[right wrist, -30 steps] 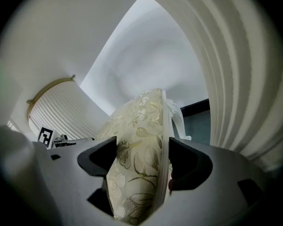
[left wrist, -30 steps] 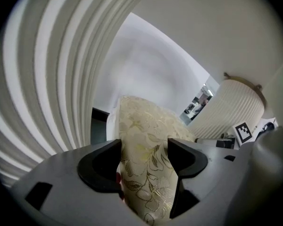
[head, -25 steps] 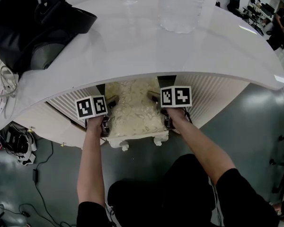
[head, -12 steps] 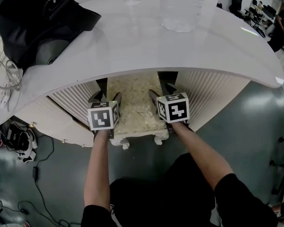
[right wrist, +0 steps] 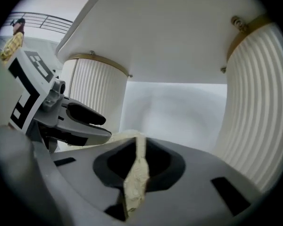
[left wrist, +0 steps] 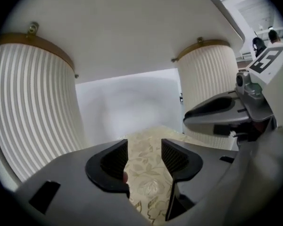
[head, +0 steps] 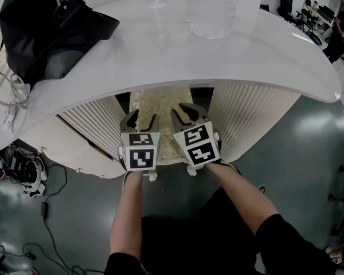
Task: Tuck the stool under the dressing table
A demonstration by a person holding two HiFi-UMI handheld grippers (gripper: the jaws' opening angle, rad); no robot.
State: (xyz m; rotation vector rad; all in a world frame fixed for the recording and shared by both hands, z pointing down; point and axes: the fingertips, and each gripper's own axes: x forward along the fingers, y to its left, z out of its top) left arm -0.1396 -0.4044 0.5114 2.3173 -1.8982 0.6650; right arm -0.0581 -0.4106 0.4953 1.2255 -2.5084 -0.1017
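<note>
The stool (head: 159,99), with a cream floral cushion and white legs, stands in the knee gap under the white dressing table (head: 160,56); only its near edge shows. Both grippers hover side by side above that near edge. The left gripper (head: 143,117) is open, and its jaws have just been closing; the left gripper view shows the cushion (left wrist: 148,182) below the gap of the left gripper (left wrist: 144,157), with nothing gripped. The right gripper (head: 185,112) has also just been closing. Its view (right wrist: 139,159) shows a narrow slit between the jaws with the cushion (right wrist: 136,185) beyond, untouched.
Fluted white pedestals (head: 92,125) (head: 249,116) flank the knee gap. On the tabletop sit a black bag (head: 46,27) and a large water bottle (head: 212,7). Cables and a power strip (head: 17,171) lie on the grey floor at left.
Both grippers left the stool's sides, rose and drew together above its near edge, rolling so the marker cubes face up. Their jaws narrowed. The stool sits deeper under the table.
</note>
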